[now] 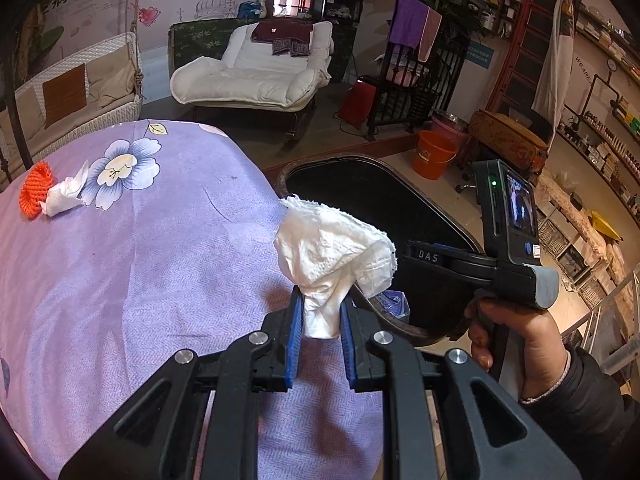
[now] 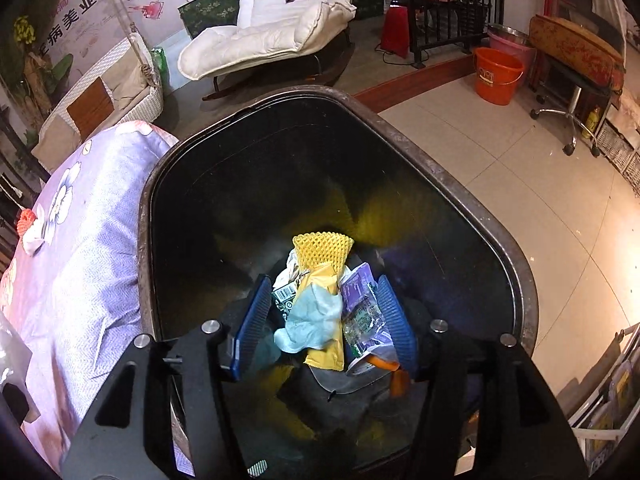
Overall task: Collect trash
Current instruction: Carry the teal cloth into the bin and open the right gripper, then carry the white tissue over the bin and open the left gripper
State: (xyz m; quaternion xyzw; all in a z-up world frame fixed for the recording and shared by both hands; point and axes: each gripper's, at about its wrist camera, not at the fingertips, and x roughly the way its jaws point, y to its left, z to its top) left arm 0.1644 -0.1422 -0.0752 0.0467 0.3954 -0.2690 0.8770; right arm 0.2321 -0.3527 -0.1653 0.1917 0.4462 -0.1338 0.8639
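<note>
My left gripper is shut on a crumpled white tissue and holds it above the right edge of the purple flowered cloth, beside the black trash bin. An orange foam net and another white tissue lie at the cloth's far left. My right gripper is open over the bin's mouth. Between its fingers I see trash lying in the bin: a yellow foam net, a pale blue tissue, a yellow wrapper and a purple packet. The right gripper's body shows in the left wrist view.
The bin's rim butts against the cloth-covered table. An orange bucket and a wheeled stool stand on the tiled floor beyond. A white lounge chair and a wicker swing seat stand farther back.
</note>
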